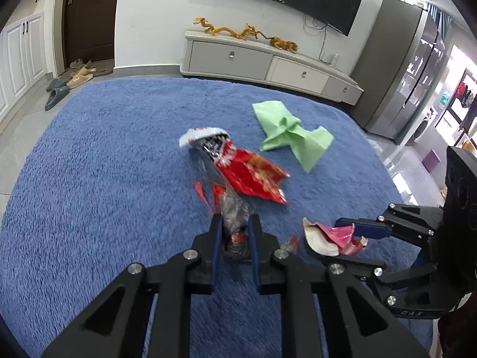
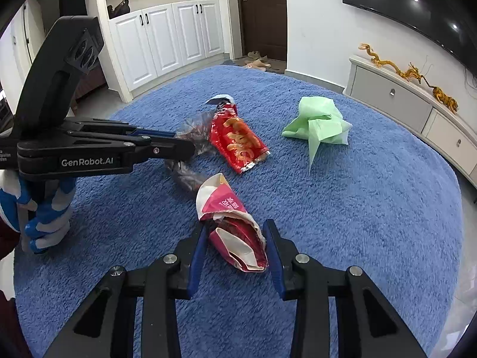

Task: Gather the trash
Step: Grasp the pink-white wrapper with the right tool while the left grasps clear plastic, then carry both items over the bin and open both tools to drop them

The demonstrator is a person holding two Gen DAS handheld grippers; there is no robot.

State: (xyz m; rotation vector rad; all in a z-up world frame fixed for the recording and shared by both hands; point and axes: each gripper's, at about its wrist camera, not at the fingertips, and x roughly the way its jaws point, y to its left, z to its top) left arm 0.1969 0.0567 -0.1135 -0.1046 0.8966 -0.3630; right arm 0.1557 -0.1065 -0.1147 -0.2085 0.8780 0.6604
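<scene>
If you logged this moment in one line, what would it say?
left gripper: shut on clear wrapper | right gripper: open around pink wrapper | red bag, green bag: on rug

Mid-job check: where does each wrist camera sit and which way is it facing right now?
Left wrist: rides the left gripper, looking across the blue rug toward the TV cabinet; its fingers pinch a clear plastic wrapper; the right gripper enters from the right.
Right wrist: rides the right gripper, facing the white cupboards; its fingers straddle a pink paper wrapper; the left gripper and gloved hand show at left.
Shared: rug, red snack bag, green plastic bag.
</scene>
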